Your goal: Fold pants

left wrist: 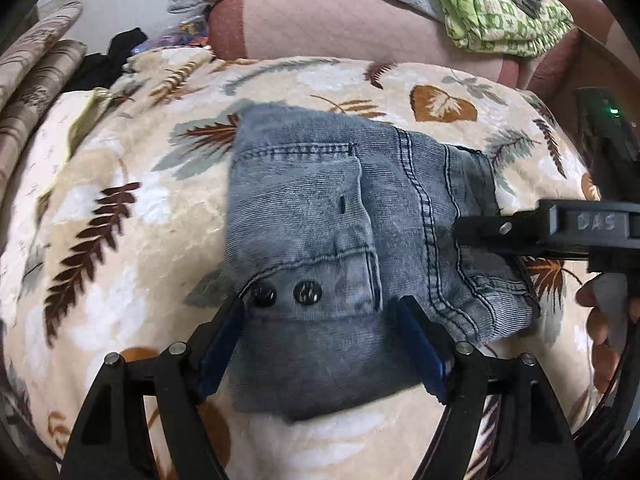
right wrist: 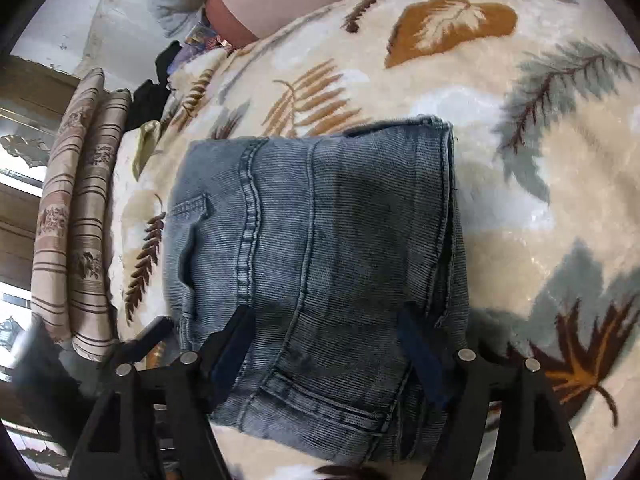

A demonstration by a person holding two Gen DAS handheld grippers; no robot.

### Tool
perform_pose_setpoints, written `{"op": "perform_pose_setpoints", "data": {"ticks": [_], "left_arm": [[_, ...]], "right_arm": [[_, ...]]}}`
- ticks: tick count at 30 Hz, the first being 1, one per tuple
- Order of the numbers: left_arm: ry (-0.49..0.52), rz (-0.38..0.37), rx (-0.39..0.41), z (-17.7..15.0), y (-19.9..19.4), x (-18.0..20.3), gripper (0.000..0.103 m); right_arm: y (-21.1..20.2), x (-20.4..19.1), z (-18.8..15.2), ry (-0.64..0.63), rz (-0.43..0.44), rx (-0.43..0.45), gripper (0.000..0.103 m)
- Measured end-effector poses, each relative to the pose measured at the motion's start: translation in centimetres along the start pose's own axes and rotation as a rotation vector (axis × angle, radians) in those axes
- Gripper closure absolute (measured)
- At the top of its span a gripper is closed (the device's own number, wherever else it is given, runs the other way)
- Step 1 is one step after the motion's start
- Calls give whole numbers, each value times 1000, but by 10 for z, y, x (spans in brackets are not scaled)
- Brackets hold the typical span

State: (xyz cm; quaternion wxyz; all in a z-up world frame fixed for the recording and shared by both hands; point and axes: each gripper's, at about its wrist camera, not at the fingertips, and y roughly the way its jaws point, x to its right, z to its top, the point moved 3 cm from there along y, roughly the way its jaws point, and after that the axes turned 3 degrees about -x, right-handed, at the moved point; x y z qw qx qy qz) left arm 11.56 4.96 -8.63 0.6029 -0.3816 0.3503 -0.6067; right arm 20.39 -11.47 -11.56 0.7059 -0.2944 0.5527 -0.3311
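While lying folded into a compact bundle on the plush leaf-printed blanket (left wrist: 132,216), showing faded grey-blue ribbed denim: the pants (left wrist: 340,216), with double stitched seams, a pocket flap and 2 dark round buttons (left wrist: 285,293) near the closer edge. Hovering low over that edge with fingers spread wide apart, blue pads (left wrist: 420,344) on both sides of the cloth and gripping nothing: the left gripper (left wrist: 320,324). Reaching in from the right side toward the seam edge, seen only sideways in the left view: the right gripper (right wrist: 324,334). In its own view, also standing open, pads straddling the bundle. Hard to tell whether any pad is touching the denim. Blurring at the lower left of the right view: striped cushions (right wrist: 76,240) half cut off. Lying behind, crumpled: a green patterned cloth (left wrist: 500,12).
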Motion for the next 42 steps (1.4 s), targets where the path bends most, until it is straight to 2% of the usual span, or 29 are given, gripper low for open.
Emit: {"op": "perform_pose_setpoints", "data": {"ticks": [3, 5, 7, 9, 10, 11, 12, 13, 16, 18, 20, 22, 24, 27, 30, 32, 42], "left_arm": [[-16, 31, 34, -4, -19, -5, 22], [-42, 36, 57, -9, -31, -9, 20], [-69, 37, 59, -11, -37, -13, 19], [-88, 40, 55, -14, -39, -17, 19], [-101, 50, 51, -16, -41, -18, 19], [-109, 54, 48, -18, -44, -19, 19], [-111, 52, 48, -20, -48, -19, 19], [-106, 48, 54, -22, -54, -19, 19], [-99, 81, 117, -26, -69, -19, 19], [-110, 99, 155, -28, -79, -17, 19], [-85, 89, 183, -29, -88, -9, 19], [-51, 88, 214, -32, -98, 1, 19], [-42, 74, 236, -35, -108, 10, 14], [-54, 21, 250, -39, -119, 18, 9], [-75, -57, 229, -38, -121, 24, 4], [-65, -82, 218, -37, -118, 27, 2], [-47, -63, 213, -26, -109, 35, 1]], "right_arm": [[-39, -20, -8, -55, -49, 89, 26], [-61, -32, -23, -85, -42, 146, 24], [-69, -40, -43, -111, -16, 188, 15], [-49, -43, -58, -164, -57, 169, 10], [-28, -37, -64, -178, -110, 121, 10], [-1, -24, -69, -179, -191, 37, 10], [10, -19, -71, -188, -208, 13, 9], [1, -24, -74, -209, -209, 68, 9], [-39, -41, -81, -204, -159, 147, 9], [-79, -53, -89, -242, -206, 262, 9], [-106, -61, -99, -273, -229, 313, 8], [-123, -64, -113, -306, -289, 341, 1], [-132, -62, -125, -346, -341, 334, 0], [-139, -46, -135, -332, -402, 270, 0], [-144, -40, -145, -334, -412, 258, 0], [-143, -39, -146, -331, -414, 256, 0], [-133, -40, -141, -322, -396, 243, 0]]}}
